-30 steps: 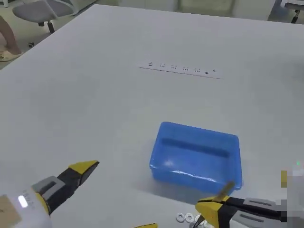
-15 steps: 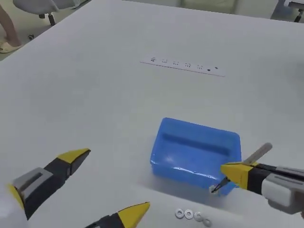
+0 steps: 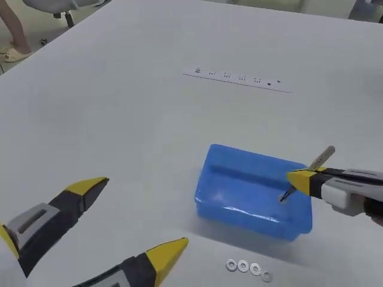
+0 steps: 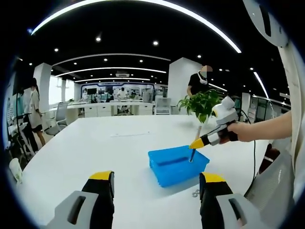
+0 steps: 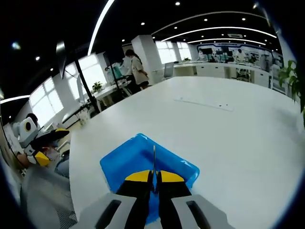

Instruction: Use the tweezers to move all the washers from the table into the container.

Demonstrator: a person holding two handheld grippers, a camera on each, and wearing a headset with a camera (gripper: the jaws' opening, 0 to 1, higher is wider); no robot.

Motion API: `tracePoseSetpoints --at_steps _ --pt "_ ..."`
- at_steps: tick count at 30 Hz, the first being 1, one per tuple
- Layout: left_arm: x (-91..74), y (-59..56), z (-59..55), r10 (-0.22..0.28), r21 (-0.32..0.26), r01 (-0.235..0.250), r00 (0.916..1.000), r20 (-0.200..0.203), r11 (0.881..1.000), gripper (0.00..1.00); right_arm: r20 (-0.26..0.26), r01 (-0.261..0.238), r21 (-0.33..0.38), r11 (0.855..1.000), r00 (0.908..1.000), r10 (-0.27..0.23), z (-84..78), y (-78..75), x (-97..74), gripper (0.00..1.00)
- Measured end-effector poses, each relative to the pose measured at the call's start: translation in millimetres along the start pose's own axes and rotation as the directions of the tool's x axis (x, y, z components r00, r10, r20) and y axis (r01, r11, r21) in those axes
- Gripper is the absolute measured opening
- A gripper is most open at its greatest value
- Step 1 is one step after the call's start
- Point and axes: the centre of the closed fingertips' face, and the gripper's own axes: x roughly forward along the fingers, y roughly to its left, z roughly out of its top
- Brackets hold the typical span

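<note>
The right tongs [image 3: 294,177] are pressed together on the tweezers [image 3: 321,158]. The tweezer tips hang inside the rim of the blue plastic container [image 3: 251,216], toward its right end. Any washer between the tips is too small to make out. 4 washers [image 3: 243,266] lie in a short row on the white counter [image 3: 119,107], just in front of the container's near wall. The left tongs [image 3: 137,215] hover wide apart and empty, to the left of that row.

The main risk is probably the grip on the tweezers. Easing the squeeze to drop a washer could let the slim tool slide or twist out of the tongs. Dipping too low could push the light container across the counter. The remaining washers sit almost touching, so a misaimed pinch may scatter them or lift 2 at once.
</note>
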Motion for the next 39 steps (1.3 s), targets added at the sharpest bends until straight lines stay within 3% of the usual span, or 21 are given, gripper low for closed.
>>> tracePoseSetpoints --at_steps 8,19,31,39 --pt "0.2 -1.0 -0.4 -0.008 -0.007 0.008 1.0 -0.002 1.0 0.74 -0.045 0.002 -0.005 1.0 0.999 -0.002 -11.1 -6.3 8.5 0.03" --pt "1.2 -0.1 1.2 -0.011 -0.013 0.011 0.9999 0.004 1.0 0.74 0.002 0.003 0.004 1.0 1.0 -0.003 4.1 0.3 -6.9 0.03" --pt "3.1 1.4 -0.3 -0.01 -0.016 0.01 1.0 -0.001 1.0 0.79 0.08 -0.038 0.009 0.999 0.9961 0.037 17.6 35.2 -48.0 0.03" --pt "3.4 2.0 -5.8 0.0 0.001 0.0 0.9993 -0.036 1.0 0.82 0.023 -0.1 -0.02 0.995 0.9947 0.101 -7.8 66.2 -46.3 0.03"
